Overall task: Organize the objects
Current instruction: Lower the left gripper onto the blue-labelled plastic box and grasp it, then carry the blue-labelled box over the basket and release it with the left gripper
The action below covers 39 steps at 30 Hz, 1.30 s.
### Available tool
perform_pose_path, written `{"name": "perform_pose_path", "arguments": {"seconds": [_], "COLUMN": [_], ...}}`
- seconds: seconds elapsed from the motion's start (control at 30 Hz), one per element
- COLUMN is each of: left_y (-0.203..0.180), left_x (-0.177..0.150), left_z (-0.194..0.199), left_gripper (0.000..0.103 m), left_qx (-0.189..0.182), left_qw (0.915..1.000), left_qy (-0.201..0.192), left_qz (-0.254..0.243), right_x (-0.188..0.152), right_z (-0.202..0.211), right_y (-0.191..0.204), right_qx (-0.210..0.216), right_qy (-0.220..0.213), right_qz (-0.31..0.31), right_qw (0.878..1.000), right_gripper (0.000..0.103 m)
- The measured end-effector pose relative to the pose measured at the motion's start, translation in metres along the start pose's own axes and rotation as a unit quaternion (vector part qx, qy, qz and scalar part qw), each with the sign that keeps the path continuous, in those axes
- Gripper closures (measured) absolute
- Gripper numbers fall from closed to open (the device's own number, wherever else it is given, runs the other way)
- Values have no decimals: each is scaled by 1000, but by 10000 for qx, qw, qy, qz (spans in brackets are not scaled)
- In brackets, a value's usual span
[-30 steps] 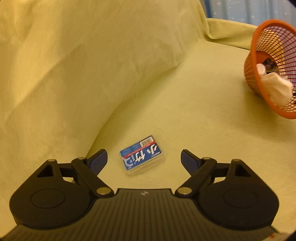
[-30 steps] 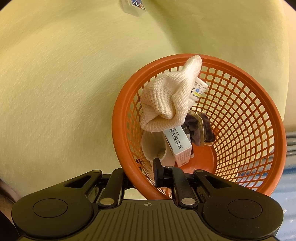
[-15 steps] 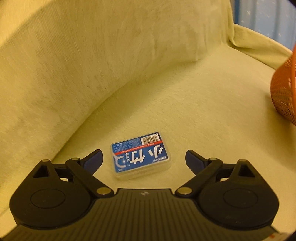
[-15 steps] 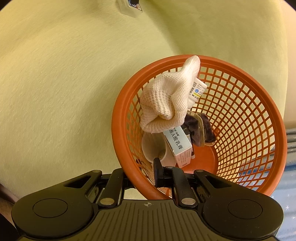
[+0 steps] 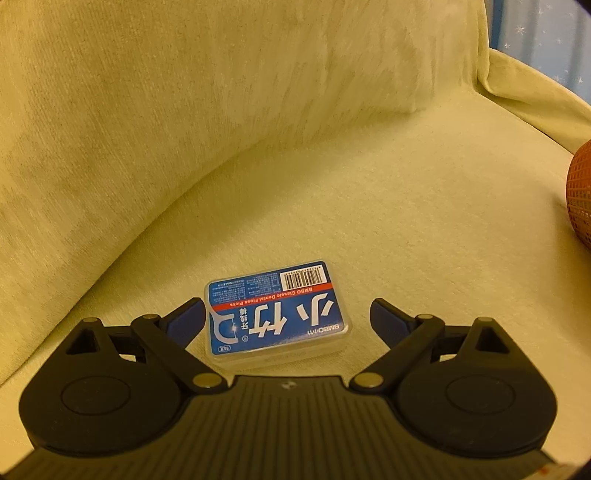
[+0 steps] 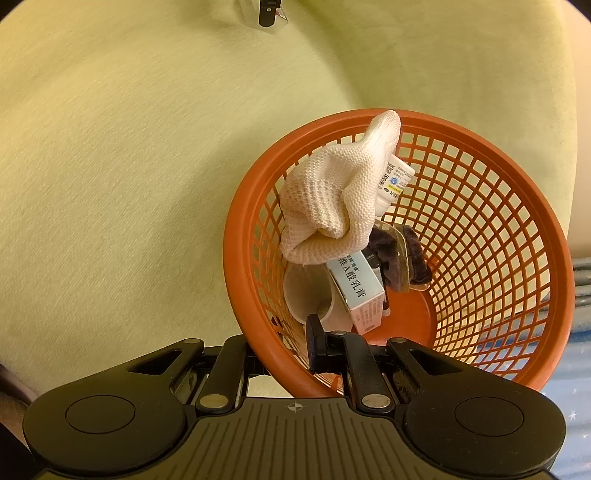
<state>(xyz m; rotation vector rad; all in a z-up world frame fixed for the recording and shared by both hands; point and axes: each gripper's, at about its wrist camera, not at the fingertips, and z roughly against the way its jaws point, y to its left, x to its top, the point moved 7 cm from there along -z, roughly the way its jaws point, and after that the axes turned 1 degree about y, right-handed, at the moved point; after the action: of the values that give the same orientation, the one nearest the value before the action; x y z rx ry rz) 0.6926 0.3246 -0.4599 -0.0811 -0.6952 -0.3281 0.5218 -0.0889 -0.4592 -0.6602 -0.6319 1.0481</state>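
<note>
With a knit cloth (image 6: 332, 199) and boxes already in the orange basket (image 6: 546, 236), whose rim the right gripper (image 6: 295, 350) pinches, the wide-open, empty left gripper (image 5: 287, 320) straddles the dental floss box (image 5: 277, 314) lying well away from it.

pale yellow-green sofa (image 5: 369, 192) in warm light, blue star-patterned fabric (image 5: 543, 33) behind its armrest

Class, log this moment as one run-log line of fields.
left tool: open, straddling floss pick box on sofa seat | right tool: shut on orange basket rim
</note>
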Motion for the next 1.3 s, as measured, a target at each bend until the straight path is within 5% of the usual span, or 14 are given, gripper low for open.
{"name": "perform_pose_path", "arguments": {"seconds": [0.83,1.3], "left_y": [4,1], "left_x": [4,-6], "left_z": [-16,9], "left_gripper": [16,17], "left_qx": [224,246], "left_qw": [9996,9988], "left_qy": [156,64], "left_qz": [-13,-422], "right_x": [0,0], "right_z": [0,-2], "right_y": [0,1], "right_qx": [24,54], "right_qy": [-34,-66], "right_qz": [-11,-23], "right_qw": [10000,10000], "right_gripper": [94,95]}}
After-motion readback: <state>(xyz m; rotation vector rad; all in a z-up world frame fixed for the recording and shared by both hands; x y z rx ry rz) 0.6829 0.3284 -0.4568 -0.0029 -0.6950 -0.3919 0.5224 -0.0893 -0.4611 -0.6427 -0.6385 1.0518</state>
